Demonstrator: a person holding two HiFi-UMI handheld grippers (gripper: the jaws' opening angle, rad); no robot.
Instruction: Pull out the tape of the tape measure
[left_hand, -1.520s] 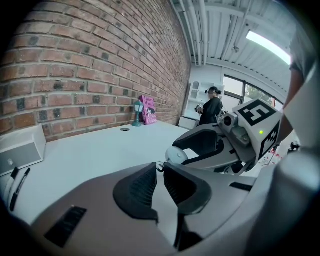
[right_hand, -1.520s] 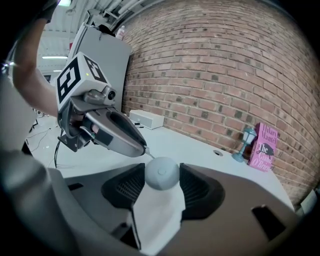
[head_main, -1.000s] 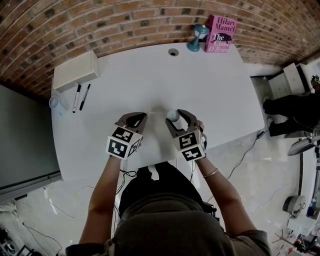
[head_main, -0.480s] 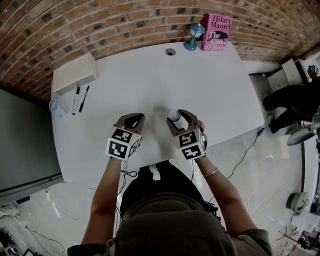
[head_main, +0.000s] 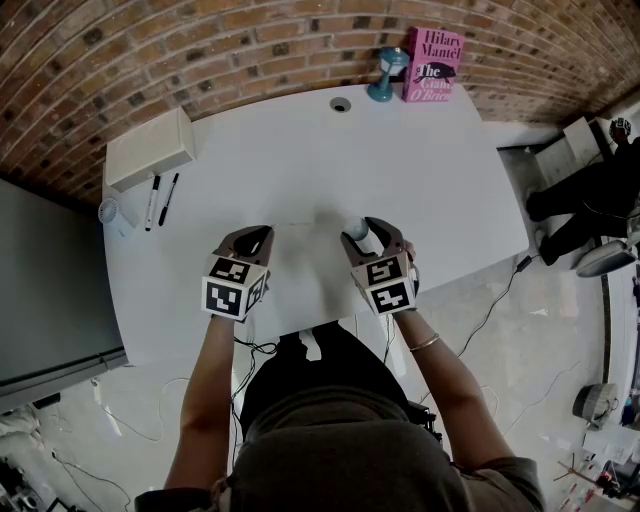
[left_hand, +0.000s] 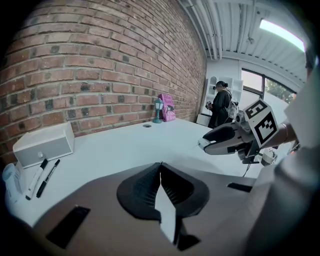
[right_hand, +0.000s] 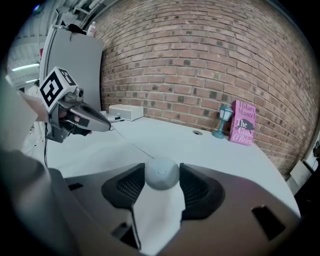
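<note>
**Two grippers, one thin tape between them**

Head view first: both grippers sit over the near edge of the white table (head_main: 420, 170). The left gripper (head_main: 262, 232) is at 9 o'clock of the right gripper (head_main: 366, 227). The round grey tape measure (head_main: 356, 230) is wedged in the right one's jaws. The tape itself is barely a faint line from up here. A pink book (head_main: 433, 66) and a teal ornament (head_main: 390, 74) stand at the table's 1 o'clock edge. A white box (head_main: 150, 143) and two markers (head_main: 160, 195) lie out at 10 o'clock.

Over to the left gripper view: the jaws are pressed tight together, tip to tip. Whatever is pinched is too thin to make out here. At 3 o'clock the right gripper (left_hand: 207, 144) floats above the table. Something only this camera catches: a person (left_hand: 220, 104) standing far off by the window.

Right gripper view now, and this settles it. The jaws are spread wide and clamp the tape measure (right_hand: 161, 175) from both sides. From the case the tape (right_hand: 131, 142) runs taut toward 10 o'clock, its long axis going straight to the left gripper (right_hand: 107, 126). The pinched tips there hold its end.
</note>
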